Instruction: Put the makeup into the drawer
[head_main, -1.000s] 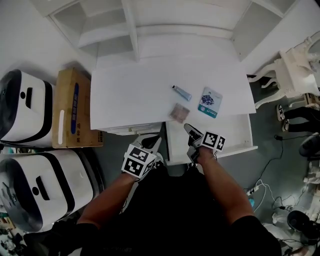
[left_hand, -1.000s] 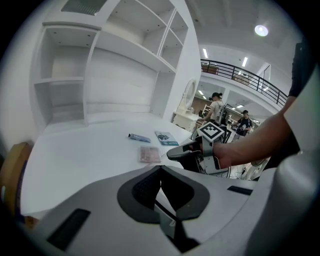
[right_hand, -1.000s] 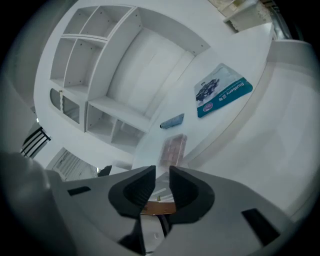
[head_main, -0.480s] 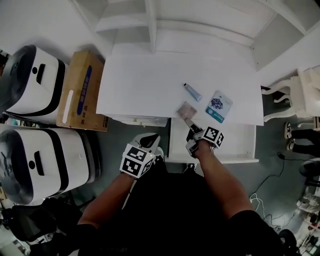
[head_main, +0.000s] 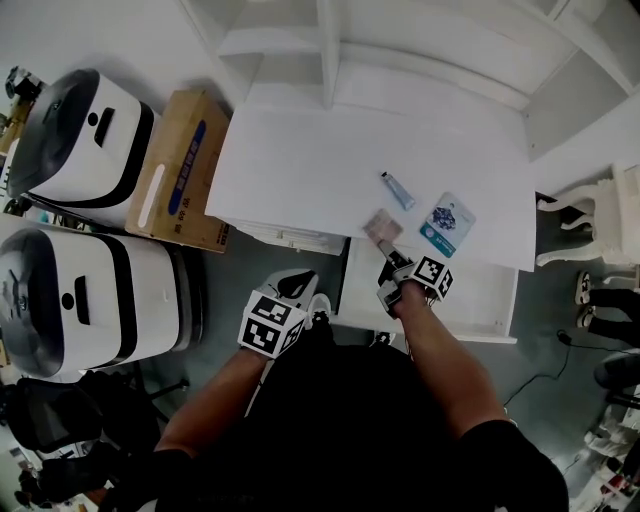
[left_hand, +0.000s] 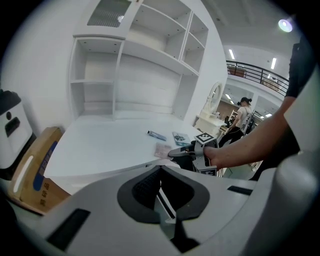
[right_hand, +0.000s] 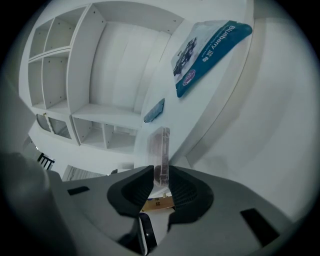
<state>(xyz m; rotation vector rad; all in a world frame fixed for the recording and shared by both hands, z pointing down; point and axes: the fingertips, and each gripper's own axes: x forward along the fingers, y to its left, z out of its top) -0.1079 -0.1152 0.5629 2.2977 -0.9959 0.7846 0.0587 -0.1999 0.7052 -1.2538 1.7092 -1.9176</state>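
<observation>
A white dressing desk (head_main: 300, 170) with open shelves above it fills the middle of the room. A brown cardboard box (head_main: 180, 170) stands on the floor at its left side. Under the front edge of the desk, at the right, a white drawer (head_main: 470, 295) is pulled out, so this part of the work is done.

Three makeup things lie on the desk top, none of them in the drawer. A thin transparent pinkish case (head_main: 383, 226) sits at the front edge, just above the open drawer. A small blue tube (head_main: 396, 190) lies near it, farther back. A flat blue and white sachet (head_main: 447, 224) lies to the right of the case.

The right gripper (head_main: 390, 258) is at the transparent case. Its jaws are closing and the case stands edge-on between them. In the right gripper view both pads seem to lie against the two faces of the case (I judge it as a first grip, not yet a firm one).

The left gripper (left_hand: 159, 172) hangs low in front of the desk, well apart from the makeup, with its jaws together and nothing between them.

I judge the task to be near its beginning. The case must be lifted off and lowered into the drawer, then the tube and the sachet.
</observation>
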